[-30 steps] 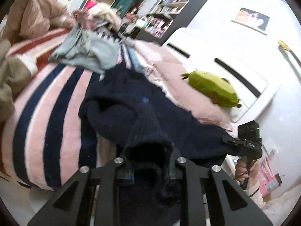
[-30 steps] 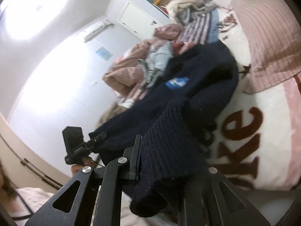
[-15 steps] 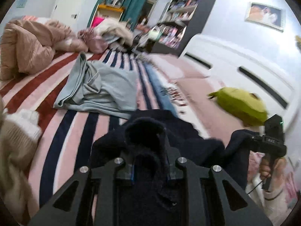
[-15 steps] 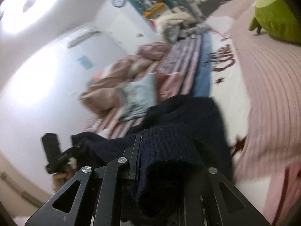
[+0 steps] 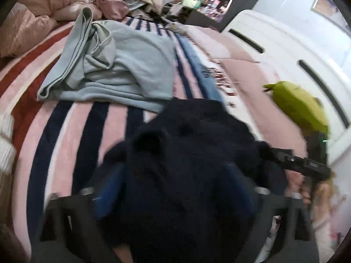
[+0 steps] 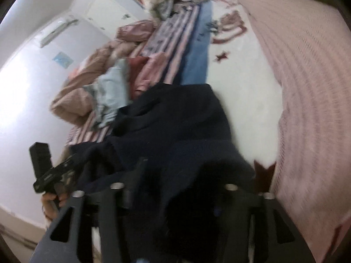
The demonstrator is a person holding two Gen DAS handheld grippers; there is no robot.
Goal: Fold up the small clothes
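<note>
Both tongs just spread wide, left tongs (image 5: 175, 175), right tongs (image 6: 175, 188), navy sweater (image 5: 188, 153) loose between.

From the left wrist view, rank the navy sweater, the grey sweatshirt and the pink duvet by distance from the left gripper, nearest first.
1. Navy sweater: lying between the left gripper's spread fingers.
2. Grey sweatshirt: beyond it, on the striped blanket.
3. Pink duvet: far upper left corner.

One navy sweater (image 5: 197, 153), one grey garment (image 5: 122, 70), perhaps one green plush (image 5: 300, 107).
</note>
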